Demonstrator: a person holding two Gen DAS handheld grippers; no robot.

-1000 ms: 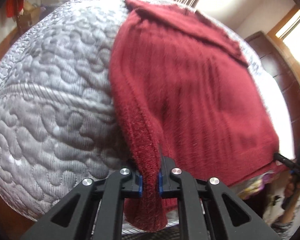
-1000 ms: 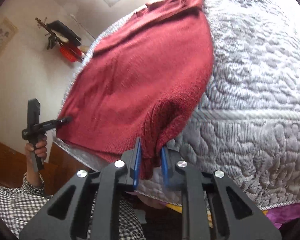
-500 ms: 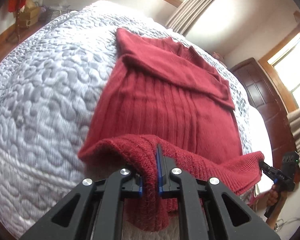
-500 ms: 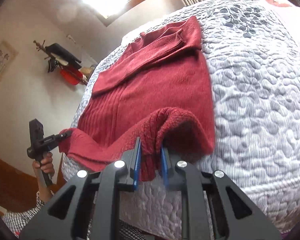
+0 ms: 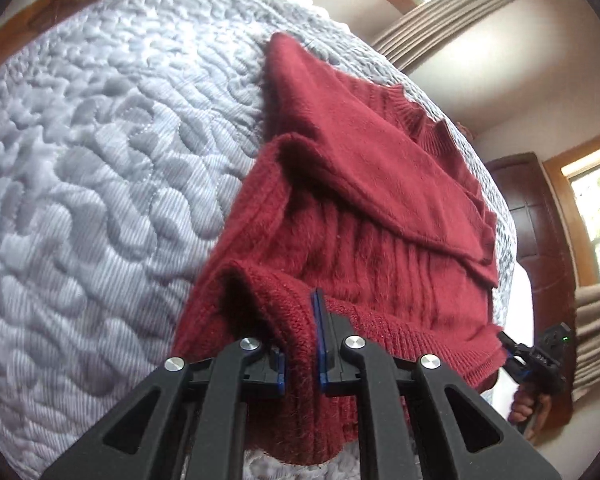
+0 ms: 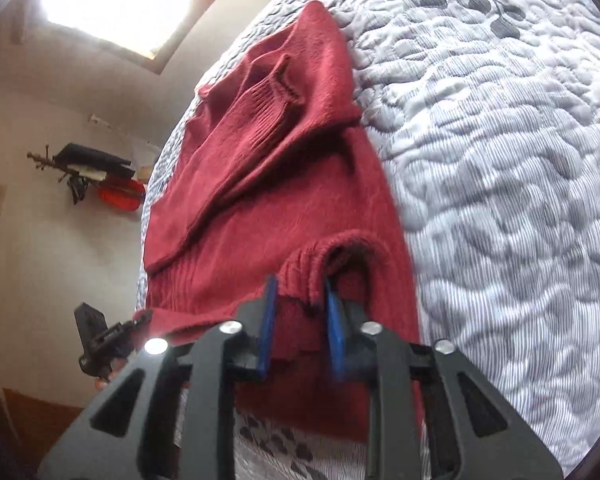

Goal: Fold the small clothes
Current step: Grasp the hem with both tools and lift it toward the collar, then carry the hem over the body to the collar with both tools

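Note:
A dark red knit sweater [image 5: 380,184] lies on the grey quilted bed [image 5: 100,160], its sleeves folded across the chest and its collar at the far end. My left gripper [image 5: 298,320] is shut on the left end of the ribbed hem, held above the body of the sweater. My right gripper [image 6: 300,286] is shut on the other end of the hem, with the sweater [image 6: 260,200] stretching away ahead of it. The lifted hem spans between both grippers. In the left wrist view the right gripper [image 5: 512,350] shows at the hem's far corner. In the right wrist view the left gripper [image 6: 138,318] shows likewise.
The quilt [image 6: 500,160] spreads wide on the side of the sweater away from the other gripper. Curtains [image 5: 420,20] and a dark wooden door [image 5: 532,220] stand beyond the bed. A wall rack [image 6: 96,164] with dark and red items hangs left. A hand [image 5: 528,404] holds the right tool.
Both grippers lifted the hem from the bed's near edge and carried it forward over the sweater's body toward the collar. The lower part now doubles over.

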